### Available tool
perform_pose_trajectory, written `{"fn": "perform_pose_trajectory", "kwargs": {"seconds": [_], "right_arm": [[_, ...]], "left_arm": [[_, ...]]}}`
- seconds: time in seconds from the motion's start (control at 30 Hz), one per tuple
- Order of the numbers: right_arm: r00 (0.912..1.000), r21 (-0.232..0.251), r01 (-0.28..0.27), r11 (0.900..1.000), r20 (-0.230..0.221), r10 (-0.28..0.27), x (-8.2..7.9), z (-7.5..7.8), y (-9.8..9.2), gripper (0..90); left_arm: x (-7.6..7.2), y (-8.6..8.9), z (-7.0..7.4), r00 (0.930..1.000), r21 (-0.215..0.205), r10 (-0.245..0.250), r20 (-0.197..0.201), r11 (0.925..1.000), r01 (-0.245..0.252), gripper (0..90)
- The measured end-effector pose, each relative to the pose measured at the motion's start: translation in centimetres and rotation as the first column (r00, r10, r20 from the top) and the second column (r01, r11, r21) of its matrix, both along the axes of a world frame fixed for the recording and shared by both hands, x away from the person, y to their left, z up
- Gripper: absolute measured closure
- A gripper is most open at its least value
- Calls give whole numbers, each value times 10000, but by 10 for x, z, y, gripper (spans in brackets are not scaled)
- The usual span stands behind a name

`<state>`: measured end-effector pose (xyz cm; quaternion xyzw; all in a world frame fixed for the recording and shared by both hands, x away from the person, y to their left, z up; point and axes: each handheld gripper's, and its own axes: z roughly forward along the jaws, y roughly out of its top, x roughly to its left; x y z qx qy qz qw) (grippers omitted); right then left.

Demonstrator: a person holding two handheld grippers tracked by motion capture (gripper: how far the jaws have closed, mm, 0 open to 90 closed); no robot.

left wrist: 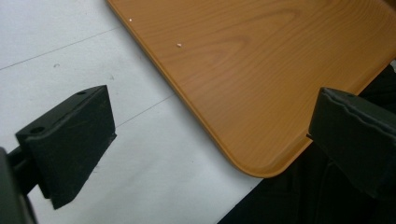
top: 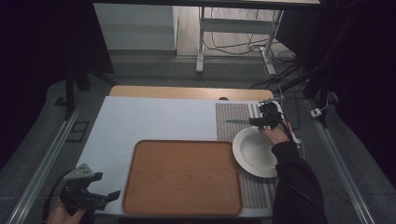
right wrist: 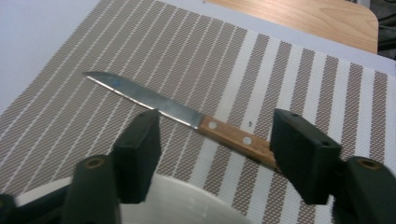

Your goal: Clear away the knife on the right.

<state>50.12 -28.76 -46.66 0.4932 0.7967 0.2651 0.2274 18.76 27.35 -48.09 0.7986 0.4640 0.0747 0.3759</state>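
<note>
The knife [right wrist: 187,114] handle's end is hidden behind the right tongs [right wrist: 219,154].

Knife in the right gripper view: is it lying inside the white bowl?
No, the knife lies flat on the striped placemat, beyond the bowl rim.

The white plate [top: 256,153] crowds the knife [right wrist: 187,116] from below; striped placemat [right wrist: 289,70] beyond lies bare.

Dim room, grey floor [top: 154,74]; beyond the surface [top: 140,121] a white-legged desk [top: 233,28] over tangled cables [top: 247,46], a pale cabinet [top: 135,25] to its left.
</note>
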Motion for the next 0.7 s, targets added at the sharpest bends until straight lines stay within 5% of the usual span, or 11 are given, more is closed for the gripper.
{"fn": "perform_pose_trajectory", "kwargs": {"seconds": [0.33,0.7], "right_arm": [[9971,-119,88,9999,-758,-97,25,-7,-15,878],[9897,-669,800,9945,-1133,-872,47,-25,-28,900]], "left_arm": [[0,0,0,10000,20,-13,5,10000,13,9],[-1,0,0,10000,59,5,9,10000,-5,10]]}}
